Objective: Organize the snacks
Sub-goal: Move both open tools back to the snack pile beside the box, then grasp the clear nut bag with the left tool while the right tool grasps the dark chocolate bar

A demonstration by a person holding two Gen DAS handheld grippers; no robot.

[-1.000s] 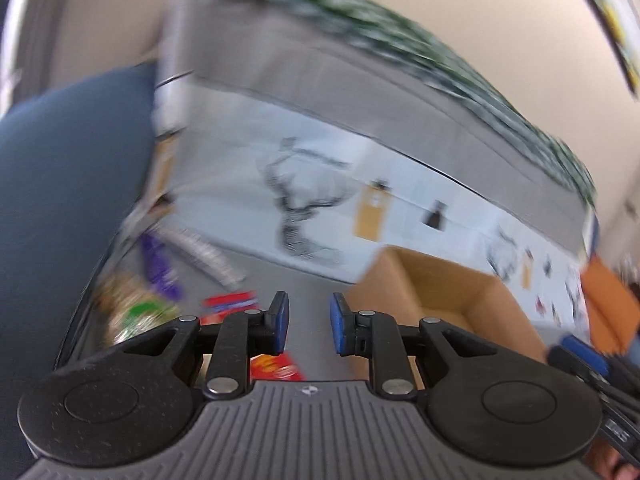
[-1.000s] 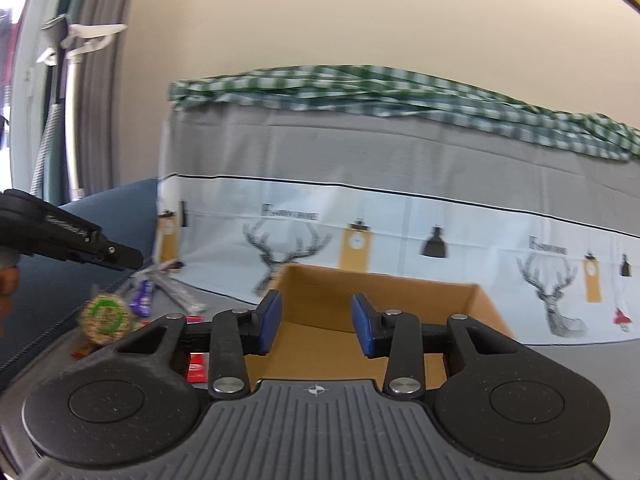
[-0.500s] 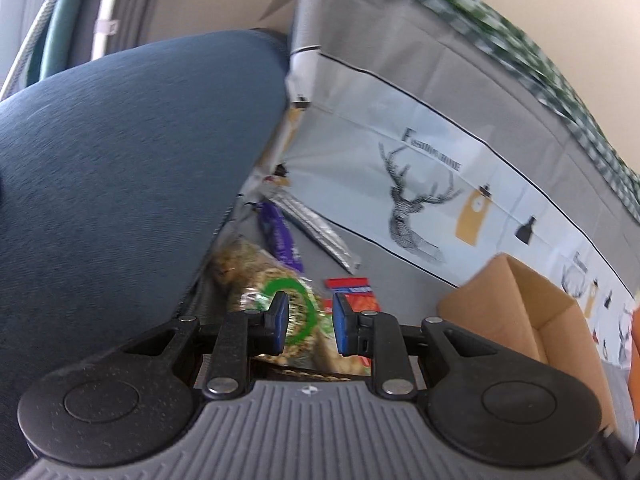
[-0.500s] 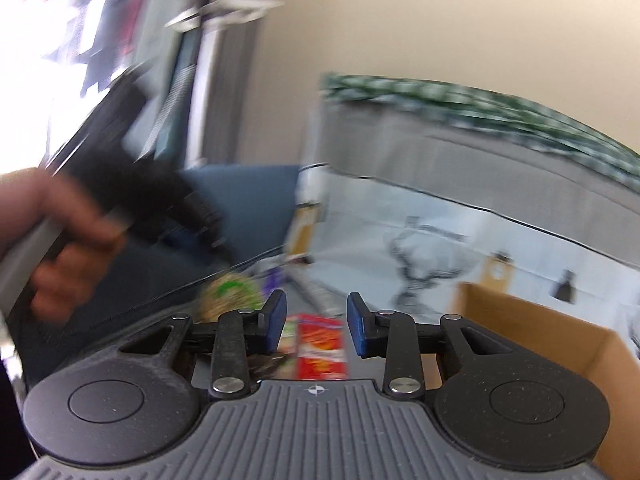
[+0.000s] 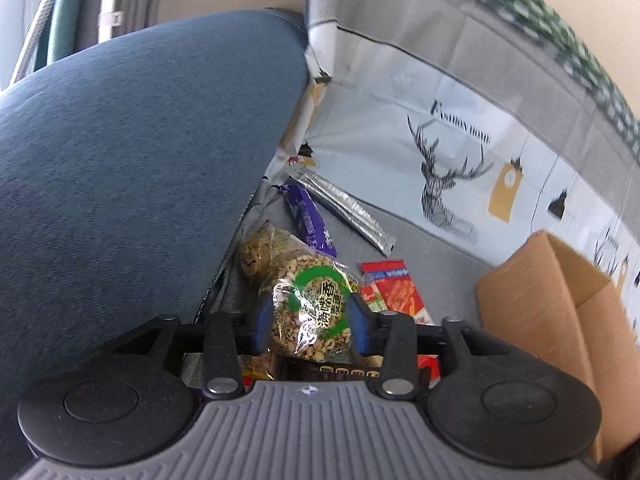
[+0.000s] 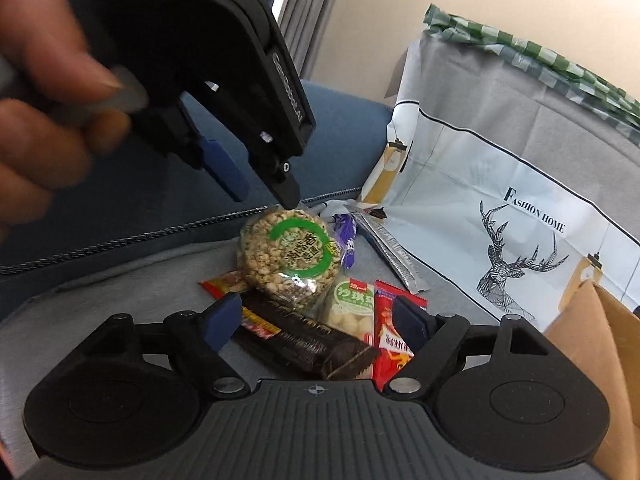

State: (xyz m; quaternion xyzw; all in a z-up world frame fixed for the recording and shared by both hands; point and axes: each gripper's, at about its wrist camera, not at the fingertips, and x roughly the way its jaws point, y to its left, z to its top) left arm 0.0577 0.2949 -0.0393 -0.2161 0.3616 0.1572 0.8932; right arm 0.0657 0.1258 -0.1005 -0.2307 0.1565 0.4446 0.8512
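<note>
Only from the right wrist does the chocolate bar (image 6: 308,346) show whole.

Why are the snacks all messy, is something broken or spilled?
Nothing looks broken or spilled. The snacks just lie in a loose, overlapping pile: the round puffed grain cake rests tilted on the dark chocolate bar, and none can be seen in the cardboard box yet.

Both hand-held grippers opened wider, left (image 5: 311,322) now straddling the puffed-grain packet (image 5: 314,312).
</note>
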